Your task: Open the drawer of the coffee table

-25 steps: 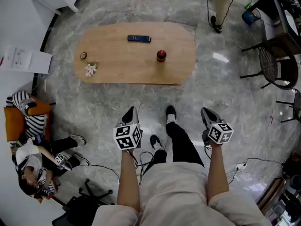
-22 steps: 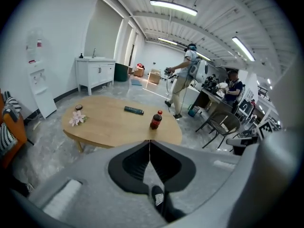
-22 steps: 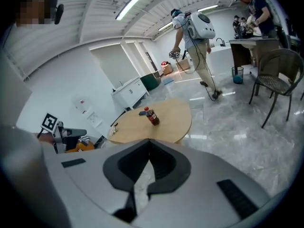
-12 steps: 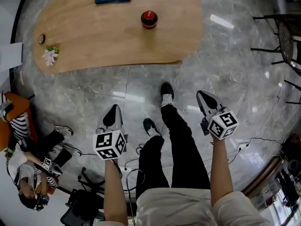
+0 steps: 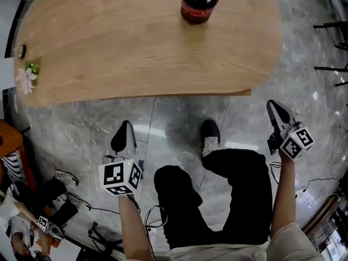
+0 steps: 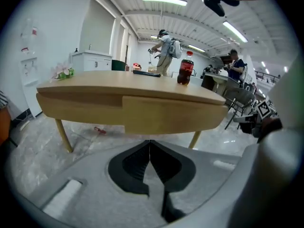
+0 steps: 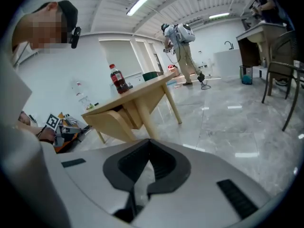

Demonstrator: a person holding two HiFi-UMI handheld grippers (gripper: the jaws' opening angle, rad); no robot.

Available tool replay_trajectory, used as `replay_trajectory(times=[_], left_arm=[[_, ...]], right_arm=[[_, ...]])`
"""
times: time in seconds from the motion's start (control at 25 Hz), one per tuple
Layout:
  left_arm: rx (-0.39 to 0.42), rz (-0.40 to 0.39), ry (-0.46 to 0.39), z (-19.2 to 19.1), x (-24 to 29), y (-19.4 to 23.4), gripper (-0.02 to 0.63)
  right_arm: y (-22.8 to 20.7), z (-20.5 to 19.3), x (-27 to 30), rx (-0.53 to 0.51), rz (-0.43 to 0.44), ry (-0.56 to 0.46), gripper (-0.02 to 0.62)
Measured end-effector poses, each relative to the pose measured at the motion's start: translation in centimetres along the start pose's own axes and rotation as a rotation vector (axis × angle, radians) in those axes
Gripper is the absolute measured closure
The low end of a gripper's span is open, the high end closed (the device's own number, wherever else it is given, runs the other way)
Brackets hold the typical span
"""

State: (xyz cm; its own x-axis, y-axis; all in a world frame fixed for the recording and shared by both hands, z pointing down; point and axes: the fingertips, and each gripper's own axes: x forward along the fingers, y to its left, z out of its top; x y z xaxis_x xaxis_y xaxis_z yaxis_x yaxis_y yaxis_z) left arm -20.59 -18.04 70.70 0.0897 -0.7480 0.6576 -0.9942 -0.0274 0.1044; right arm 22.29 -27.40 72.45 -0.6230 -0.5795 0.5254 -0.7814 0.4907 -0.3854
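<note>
Both forearms reached forward and down beside the person's bent legs (image 5: 228, 200). The left gripper (image 5: 125, 125) pointed toward the coffee table's (image 5: 136, 53) near edge, its jaws pressed together on nothing. The right gripper (image 5: 274, 105), off the table's right end, was likewise closed and empty. The drawer (image 6: 167, 116) sat shut under the near edge, apart from both. A cola bottle (image 5: 198, 4) stood toward the far edge.
</note>
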Motion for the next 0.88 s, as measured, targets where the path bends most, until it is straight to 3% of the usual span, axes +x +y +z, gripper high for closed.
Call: replay_trajectory(times=[0.12,0.2,0.44,0.64,0.76,0.88], left_arm=[[0.174,0.03,-0.057,-1.9,3.6,2.3,0.595],[0.249,0.032,-0.092,-3.0,5.1,3.2,0.595],[0.256,0.032,-0.246,-3.7,6.5,5.5,0.594],[0.253,-0.025,-0.344,-2.1,5.1,5.0,0.594],[0.292,-0.069,-0.34,-0.9,3.6,4.7,0.594],[0.311,-0.105,-0.344,0.7,2.7,4.1,0.582]], right_arm=[[-2.1,-3.0,2.7,-0.1,-0.008,-0.027,0.58],[-2.9,-5.0,3.9,-0.171,-0.025,-0.026,0.58],[-0.2,-7.7,5.3,-0.261,0.066,-0.147,0.578],[1.3,-7.0,3.9,-0.309,0.002,-0.234,0.577],[3.4,-5.9,2.9,-0.348,0.003,-0.221,0.49],[4.5,-3.8,1.8,-0.392,0.005,-0.222,0.463]])
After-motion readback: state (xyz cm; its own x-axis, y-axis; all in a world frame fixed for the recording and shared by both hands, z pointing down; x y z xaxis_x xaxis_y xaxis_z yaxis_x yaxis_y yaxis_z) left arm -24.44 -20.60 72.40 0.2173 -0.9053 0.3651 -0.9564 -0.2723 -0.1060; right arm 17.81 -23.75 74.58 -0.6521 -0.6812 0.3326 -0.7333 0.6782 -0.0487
